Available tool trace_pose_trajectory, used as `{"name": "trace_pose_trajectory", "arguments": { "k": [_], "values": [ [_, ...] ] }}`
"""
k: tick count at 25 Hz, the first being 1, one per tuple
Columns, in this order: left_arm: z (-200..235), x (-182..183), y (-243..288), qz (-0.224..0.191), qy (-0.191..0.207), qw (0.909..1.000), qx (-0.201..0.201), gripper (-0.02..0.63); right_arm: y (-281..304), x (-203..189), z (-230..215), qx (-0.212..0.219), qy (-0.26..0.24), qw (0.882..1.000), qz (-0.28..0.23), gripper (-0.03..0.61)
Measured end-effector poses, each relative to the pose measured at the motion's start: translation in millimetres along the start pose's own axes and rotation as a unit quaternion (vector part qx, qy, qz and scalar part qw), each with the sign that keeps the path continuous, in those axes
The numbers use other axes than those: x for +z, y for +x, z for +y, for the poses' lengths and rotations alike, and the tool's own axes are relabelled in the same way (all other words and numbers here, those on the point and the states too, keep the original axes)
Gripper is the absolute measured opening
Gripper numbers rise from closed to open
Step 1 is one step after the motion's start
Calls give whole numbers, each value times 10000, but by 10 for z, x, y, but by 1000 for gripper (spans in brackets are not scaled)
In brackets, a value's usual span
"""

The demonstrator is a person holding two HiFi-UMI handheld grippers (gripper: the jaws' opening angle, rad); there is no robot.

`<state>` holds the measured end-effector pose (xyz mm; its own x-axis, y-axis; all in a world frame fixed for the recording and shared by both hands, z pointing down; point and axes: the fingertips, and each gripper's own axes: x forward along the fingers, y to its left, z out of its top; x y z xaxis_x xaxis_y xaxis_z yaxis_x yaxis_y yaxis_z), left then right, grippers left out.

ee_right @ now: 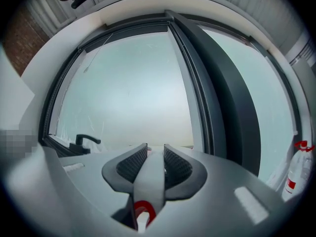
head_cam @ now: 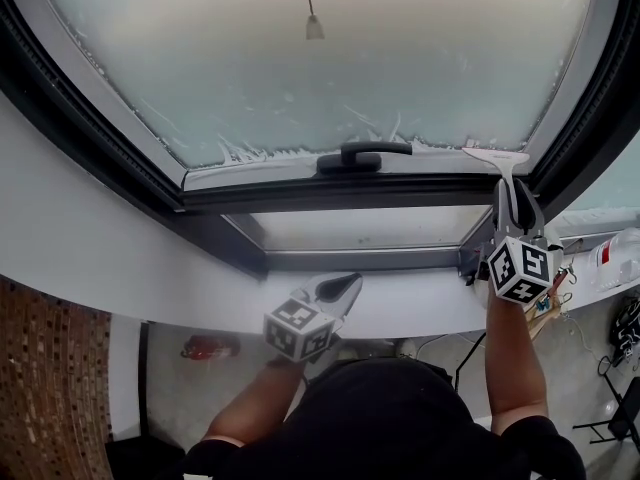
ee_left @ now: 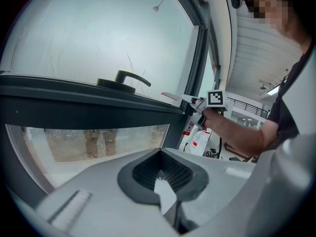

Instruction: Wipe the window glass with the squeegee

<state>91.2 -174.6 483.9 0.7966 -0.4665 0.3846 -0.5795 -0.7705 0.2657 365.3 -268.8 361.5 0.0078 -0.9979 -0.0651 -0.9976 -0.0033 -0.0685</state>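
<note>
With right tongs, grips the squeegee handle, blade at the window glass bottom corner; holds left tongs pressed together, empty.

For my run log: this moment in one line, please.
right tongs: shut on squeegee | squeegee: at window glass lower edge | left tongs: shut, off glass

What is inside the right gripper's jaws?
The squeegee handle, pinched in the right gripper. The jaws cover its blade there; the head view shows the blade at the window glass's bottom edge.
</note>
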Motion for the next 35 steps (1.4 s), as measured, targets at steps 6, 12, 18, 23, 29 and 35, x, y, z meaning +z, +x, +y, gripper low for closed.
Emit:
{"name": "trace_pose_trajectory", "arguments": {
  "k": [6, 12, 18, 23, 29, 35],
  "values": [
    [36, -4, -45, -41, 0, 10000, 35, 0, -35, 1438, 401, 265, -174, 9899, -1383, 130],
    [55, -23, -129, -76, -50, 9999, 80, 0, -9, 2947, 936, 495, -794, 9564, -2768, 130],
    [155, -37, -251, -157, -120, 9996, 213, 0, 165, 3581, 1430, 554, -1313, 9347, -3256, 131],
    [205, -48, -335, -240, -202, 9991, 297, 0, 368, 3533, 1506, 507, -1230, 9429, -3053, 130],
    [230, -106, -363, -242, -258, 9988, 335, 0, 392, 3291, 1440, 450, -1068, 9484, -2951, 129],
    [200, -86, -328, -216, -202, 9992, 283, 0, 341, 2804, 1395, 543, -998, 9588, -2603, 130]
  ]
}}
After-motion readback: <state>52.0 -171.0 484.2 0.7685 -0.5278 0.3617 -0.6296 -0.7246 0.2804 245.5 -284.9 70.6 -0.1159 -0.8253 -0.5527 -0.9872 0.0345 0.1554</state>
